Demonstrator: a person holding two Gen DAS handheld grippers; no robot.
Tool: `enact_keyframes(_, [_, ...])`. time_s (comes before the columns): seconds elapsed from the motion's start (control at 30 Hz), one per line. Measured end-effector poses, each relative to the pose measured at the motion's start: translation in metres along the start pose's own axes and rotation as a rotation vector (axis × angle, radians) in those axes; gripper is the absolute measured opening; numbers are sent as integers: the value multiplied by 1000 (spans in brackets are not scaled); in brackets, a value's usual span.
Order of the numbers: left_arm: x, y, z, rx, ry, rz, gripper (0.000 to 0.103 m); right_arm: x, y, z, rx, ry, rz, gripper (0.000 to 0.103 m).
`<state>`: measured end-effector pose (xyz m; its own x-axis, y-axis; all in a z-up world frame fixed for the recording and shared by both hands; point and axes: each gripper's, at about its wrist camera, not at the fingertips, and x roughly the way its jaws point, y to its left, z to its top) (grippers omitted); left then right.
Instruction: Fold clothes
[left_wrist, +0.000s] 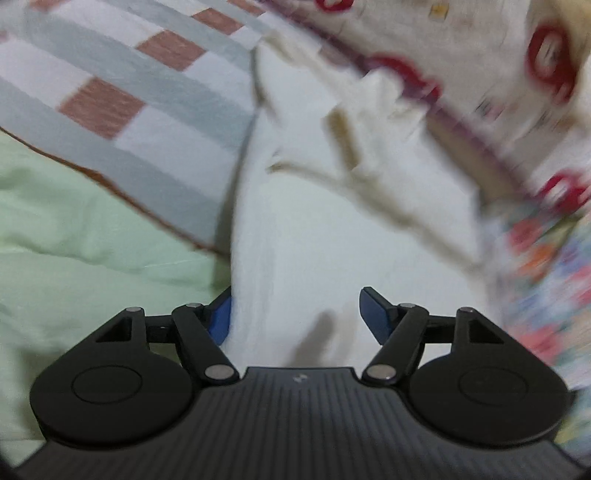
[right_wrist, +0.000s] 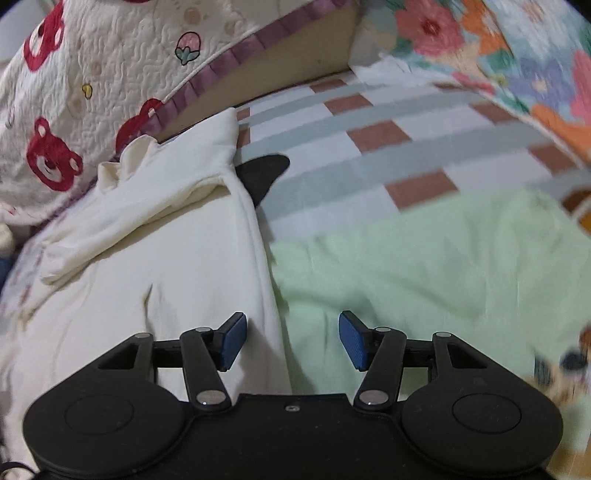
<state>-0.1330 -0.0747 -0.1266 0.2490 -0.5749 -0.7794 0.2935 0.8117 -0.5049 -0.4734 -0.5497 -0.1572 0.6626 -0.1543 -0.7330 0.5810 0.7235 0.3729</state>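
A cream-white long-sleeved garment (right_wrist: 147, 258) lies on the bed with one sleeve (right_wrist: 140, 199) folded across its body. It also shows, blurred, in the left wrist view (left_wrist: 332, 240). My left gripper (left_wrist: 295, 317) is open with the garment's near edge between its blue pads; the left pad is partly hidden behind the cloth. My right gripper (right_wrist: 291, 341) is open and empty, straddling the garment's right edge where it meets a light green sheet (right_wrist: 424, 266).
A checked grey, white and brown cover (right_wrist: 388, 140) lies beyond the green sheet (left_wrist: 74, 240). A cream quilt with red bears (right_wrist: 74, 92) is bunched behind the garment. A floral blanket (right_wrist: 517, 55) is at the right. A small dark object (right_wrist: 264, 171) pokes out beside the garment.
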Motion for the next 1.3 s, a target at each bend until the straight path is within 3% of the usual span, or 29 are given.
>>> enact_keyframes(0.17, [2, -19, -11, 145, 23, 107, 75, -10, -13, -25, 15, 87, 128, 61])
enact_keyframes(0.23, [7, -25, -15, 191, 44, 135, 83, -11, -17, -37, -3, 128, 162, 61])
enact_keyframes(0.33, [13, -32, -18, 238, 54, 162, 88, -14, -20, -48, 66, 138, 230, 61])
enact_keyframes(0.37, [13, -32, -18, 242, 53, 163, 88, -16, -21, -51, 92, 140, 253, 56])
enact_keyframes(0.4, [13, -32, -18, 240, 49, 162, 86, -17, -22, -54, 118, 141, 276, 49])
enact_keyframes(0.43, [12, -32, -18, 240, 41, 163, 78, -19, -18, -55, 102, 125, 289, 26])
enact_keyframes(0.47, [12, -32, -17, 241, 32, 165, 73, -20, -13, -55, 72, 102, 298, 15])
enact_keyframes(0.67, [20, -51, -24, 364, 28, 244, 70, -27, 21, -41, -55, 9, 425, 13])
enact_keyframes(0.7, [20, -53, -24, 375, 23, 248, 66, -26, 25, -39, -64, 4, 436, 13])
enact_keyframes(0.8, [16, -55, -25, 389, 7, 231, 54, -20, 38, -28, -70, -8, 459, 12])
enact_keyframes(0.97, [14, -59, -26, 415, -6, 233, 46, -15, 43, -15, -106, -24, 451, 12])
enact_keyframes(1.1, [6, -62, -23, 408, -57, 174, 29, -10, 44, -6, -110, -27, 446, 11])
enact_keyframes(1.2, [-3, -58, -15, 350, -102, 89, 25, -1, 54, 5, -96, -16, 460, 11])
enact_keyframes(1.3, [-3, -49, -8, 274, -97, 30, 18, 3, 63, 13, -110, -19, 475, 12])
